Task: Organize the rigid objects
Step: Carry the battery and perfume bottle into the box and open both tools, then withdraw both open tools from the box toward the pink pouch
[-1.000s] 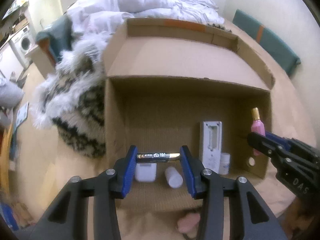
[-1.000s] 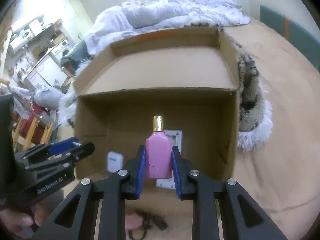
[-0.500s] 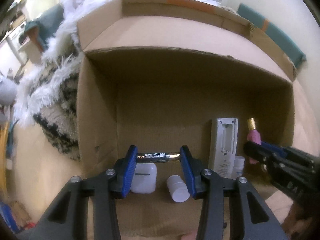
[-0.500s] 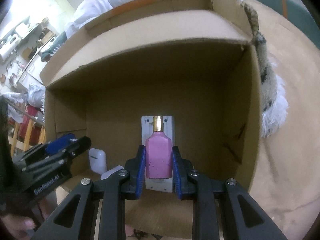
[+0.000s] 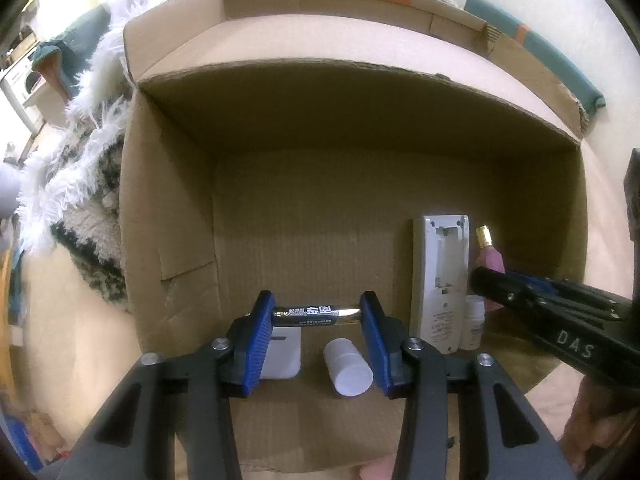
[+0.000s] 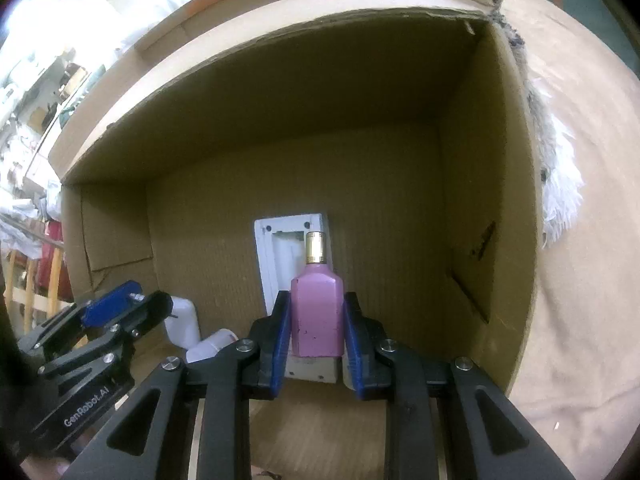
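My left gripper [image 5: 318, 312] is shut on a black and gold battery [image 5: 316, 311], held crosswise inside the mouth of an open cardboard box [image 5: 168, 208]. My right gripper [image 6: 314, 320] is shut on a pink bottle with a gold cap [image 6: 317, 304], upright, also inside the box [image 6: 480, 184]. The bottle [image 5: 491, 256] and the right gripper show at the right of the left wrist view. The left gripper shows at the lower left of the right wrist view [image 6: 120, 312].
In the box stand a grey remote with its battery bay open [image 5: 439, 280], a small white bottle [image 5: 472, 322], a white case [image 5: 282, 348] and a lying white cylinder [image 5: 347, 366]. A shaggy rug [image 5: 80, 184] lies left of the box, bedding behind.
Both grippers have moved forward into the box with their objects still held. The box now fills both views.
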Demonstrator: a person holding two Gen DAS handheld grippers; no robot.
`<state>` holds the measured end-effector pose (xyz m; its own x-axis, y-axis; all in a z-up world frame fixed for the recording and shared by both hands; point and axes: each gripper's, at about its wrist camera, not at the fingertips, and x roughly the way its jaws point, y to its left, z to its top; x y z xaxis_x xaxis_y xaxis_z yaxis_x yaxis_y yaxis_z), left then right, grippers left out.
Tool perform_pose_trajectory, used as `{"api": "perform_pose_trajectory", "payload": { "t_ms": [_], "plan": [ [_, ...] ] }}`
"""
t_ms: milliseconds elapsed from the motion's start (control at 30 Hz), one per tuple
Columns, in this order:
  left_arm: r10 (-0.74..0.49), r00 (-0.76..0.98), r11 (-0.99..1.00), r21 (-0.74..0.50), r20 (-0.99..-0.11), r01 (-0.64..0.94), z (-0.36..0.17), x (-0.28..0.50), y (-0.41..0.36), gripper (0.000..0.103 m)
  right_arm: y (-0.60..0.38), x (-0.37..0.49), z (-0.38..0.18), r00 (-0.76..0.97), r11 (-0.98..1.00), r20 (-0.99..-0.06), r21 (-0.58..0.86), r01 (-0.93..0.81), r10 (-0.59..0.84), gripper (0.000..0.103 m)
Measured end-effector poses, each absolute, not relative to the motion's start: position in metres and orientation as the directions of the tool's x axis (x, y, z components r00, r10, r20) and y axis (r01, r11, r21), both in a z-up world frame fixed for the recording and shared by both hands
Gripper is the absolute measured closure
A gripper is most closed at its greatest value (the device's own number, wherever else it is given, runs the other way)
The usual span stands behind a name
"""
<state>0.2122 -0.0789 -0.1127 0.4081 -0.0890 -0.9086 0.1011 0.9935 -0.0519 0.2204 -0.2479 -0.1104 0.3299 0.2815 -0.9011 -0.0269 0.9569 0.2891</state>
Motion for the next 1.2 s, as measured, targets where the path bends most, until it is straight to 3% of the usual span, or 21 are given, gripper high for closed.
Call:
{"api": "perform_pose_trajectory", "payload": {
  "t_ms": [300, 333, 367, 433, 500, 700, 1200],
  "plan": [
    [-0.082, 0.412, 0.993, -0.04, -0.908, 0.107, -0.112, 0.21, -0.085, 0.063, -0.254, 0.218, -0.102, 0.356, 0.946, -0.881, 0.322, -0.03, 0.311, 0.074],
    [-0.079, 0.414, 0.993, -0.035, -0.907, 0.113, -0.112, 0.209, -0.087, 0.063, -0.255, 0.219, -0.1, 0.359, 0.942, -0.876, 0.333, -0.03, 0.321, 0.068],
    [-0.076, 0.418, 0.993, -0.029, -0.905, 0.118, -0.111, 0.208, -0.089, 0.062, -0.255, 0.219, -0.098, 0.363, 0.938, -0.871, 0.344, -0.034, 0.332, 0.052],
    [-0.073, 0.423, 0.992, -0.023, -0.903, 0.123, -0.107, 0.206, -0.091, 0.058, -0.254, 0.217, -0.093, 0.383, 0.928, -0.851, 0.369, -0.048, 0.359, 0.041],
    [-0.071, 0.43, 0.992, -0.018, -0.9, 0.127, -0.104, 0.204, -0.094, 0.042, -0.252, 0.216, -0.087, 0.399, 0.926, -0.841, 0.372, -0.065, 0.366, 0.035],
    [-0.069, 0.432, 0.993, -0.019, -0.899, 0.119, -0.094, 0.202, -0.096, 0.037, -0.251, 0.213, -0.069, 0.464, 0.912, -0.792, 0.396, -0.104, 0.397, 0.0],
    [-0.059, 0.494, 0.997, -0.025, -0.867, 0.074, -0.065, 0.194, -0.069, 0.037, -0.271, 0.209, -0.06, 0.527, 0.904, -0.758, 0.426, -0.045, 0.384, 0.0]
  ]
}}
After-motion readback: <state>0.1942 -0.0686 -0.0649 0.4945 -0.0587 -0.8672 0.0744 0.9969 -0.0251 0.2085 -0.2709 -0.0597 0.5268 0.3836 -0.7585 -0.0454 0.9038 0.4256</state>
